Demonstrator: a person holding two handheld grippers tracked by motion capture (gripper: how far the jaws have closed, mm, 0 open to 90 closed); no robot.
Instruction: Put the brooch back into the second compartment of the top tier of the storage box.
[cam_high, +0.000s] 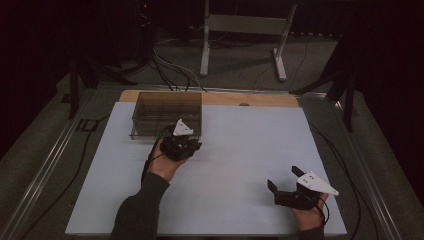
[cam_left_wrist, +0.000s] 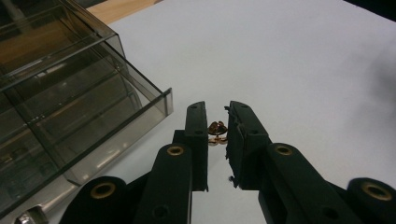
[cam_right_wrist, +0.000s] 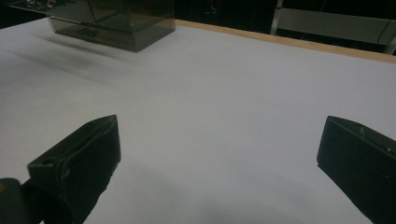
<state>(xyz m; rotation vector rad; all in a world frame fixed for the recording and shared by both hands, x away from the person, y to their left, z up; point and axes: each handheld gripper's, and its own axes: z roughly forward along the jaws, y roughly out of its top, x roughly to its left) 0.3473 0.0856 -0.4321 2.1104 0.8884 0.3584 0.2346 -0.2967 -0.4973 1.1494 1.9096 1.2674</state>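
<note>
Fingers of the left gripper are pinched on a small coppery metal piece, holding it just beside the near corner of the smoky clear plastic organizer box. Right gripper sits well apart from that box over the white worktop, fingers wide open, holding nothing.

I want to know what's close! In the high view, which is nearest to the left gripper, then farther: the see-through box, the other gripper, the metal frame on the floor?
1. See-through box, right beside the left gripper, just behind it.
2. Right gripper, across the white table top, near its front right corner.
3. Metal frame, on the floor beyond the table's far edge.
</note>
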